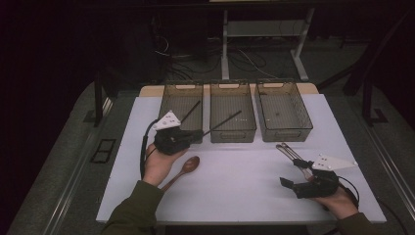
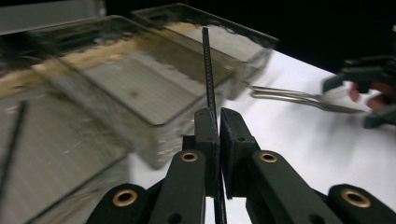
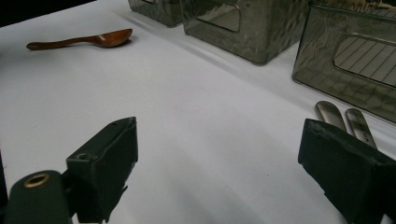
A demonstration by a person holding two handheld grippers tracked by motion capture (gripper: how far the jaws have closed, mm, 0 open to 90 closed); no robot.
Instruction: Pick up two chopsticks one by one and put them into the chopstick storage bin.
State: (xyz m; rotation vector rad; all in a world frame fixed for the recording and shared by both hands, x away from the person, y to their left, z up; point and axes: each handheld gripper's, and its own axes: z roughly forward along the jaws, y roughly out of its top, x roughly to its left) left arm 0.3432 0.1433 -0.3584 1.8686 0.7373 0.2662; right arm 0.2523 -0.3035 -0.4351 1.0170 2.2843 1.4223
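Observation:
My left gripper (image 1: 192, 137) is shut on a thin black chopstick (image 1: 223, 122), whose far end slants up over the middle bin (image 1: 233, 133). The left gripper view has the jaws (image 2: 218, 119) pressed together on that chopstick (image 2: 207, 65). A second black chopstick (image 1: 191, 110) leans inside the left bin (image 1: 168, 105). Two metal utensils (image 1: 288, 151) lie on the white table in front of the right bin (image 1: 284, 132). Just short of their handles (image 3: 346, 119), my right gripper (image 1: 291, 172) stands open with nothing between its jaws (image 3: 219, 140).
A wooden spoon (image 1: 188, 167) lies on the white table (image 1: 235, 191) by the person's left hand, and it sits far off at the left (image 3: 93, 39) in the right gripper view. The three translucent bins stand in a row along the table's back edge.

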